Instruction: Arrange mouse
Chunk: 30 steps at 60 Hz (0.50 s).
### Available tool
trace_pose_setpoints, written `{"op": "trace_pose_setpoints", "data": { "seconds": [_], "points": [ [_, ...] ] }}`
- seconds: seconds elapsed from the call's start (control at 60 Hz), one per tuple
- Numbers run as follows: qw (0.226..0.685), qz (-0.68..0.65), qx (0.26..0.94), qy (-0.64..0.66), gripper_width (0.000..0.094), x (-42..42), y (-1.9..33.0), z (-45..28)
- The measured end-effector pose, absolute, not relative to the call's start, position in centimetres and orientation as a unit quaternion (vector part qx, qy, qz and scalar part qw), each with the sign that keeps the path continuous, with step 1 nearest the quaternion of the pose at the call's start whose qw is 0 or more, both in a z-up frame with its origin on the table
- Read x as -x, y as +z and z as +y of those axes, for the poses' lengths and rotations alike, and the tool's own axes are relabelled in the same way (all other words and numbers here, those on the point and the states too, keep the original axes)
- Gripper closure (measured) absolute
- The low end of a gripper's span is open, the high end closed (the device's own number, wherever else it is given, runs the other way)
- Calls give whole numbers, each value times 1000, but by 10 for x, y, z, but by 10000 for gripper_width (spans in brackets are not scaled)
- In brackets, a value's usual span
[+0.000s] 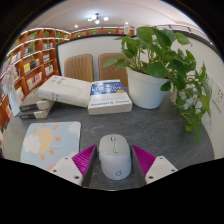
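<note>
A white computer mouse [114, 157] lies lengthwise between my gripper's [114, 150] two fingers, over the grey table [170, 135]. The pink pads [85, 159] touch its sides near the front, so the gripper is shut on the mouse. A pale mouse mat [50, 143] with a yellow and blue pattern lies on the table just left of the left finger. I cannot tell whether the mouse rests on the table or is held just above it.
Beyond the fingers lie a blue-covered book [109, 96] and a white book [62, 92]. A potted plant in a white pot [150, 88] stands at the right, its leaves hanging over the table. Bookshelves [35, 60] and wooden chairs [78, 66] stand behind.
</note>
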<state>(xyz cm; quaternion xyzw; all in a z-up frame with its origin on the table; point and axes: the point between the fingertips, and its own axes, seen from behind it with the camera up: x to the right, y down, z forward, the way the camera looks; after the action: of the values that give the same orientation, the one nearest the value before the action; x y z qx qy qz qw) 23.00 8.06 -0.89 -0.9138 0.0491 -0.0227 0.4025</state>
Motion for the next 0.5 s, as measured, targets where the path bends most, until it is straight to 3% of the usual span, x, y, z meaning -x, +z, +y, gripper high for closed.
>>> {"op": "trace_pose_setpoints", "data": {
  "seconds": [0.067,0.233,0.333,0.4,0.5],
  "points": [
    [407,53,912,-26,383,-231,-9,86],
    [391,53,918,-37,520,-232,-10,85],
    [373,67,925,-32,554,-231,-9,82],
    [383,78,920,-35,555,-231,12,82],
    [431,91,897,-48,553,-231,82,85]
  ]
}}
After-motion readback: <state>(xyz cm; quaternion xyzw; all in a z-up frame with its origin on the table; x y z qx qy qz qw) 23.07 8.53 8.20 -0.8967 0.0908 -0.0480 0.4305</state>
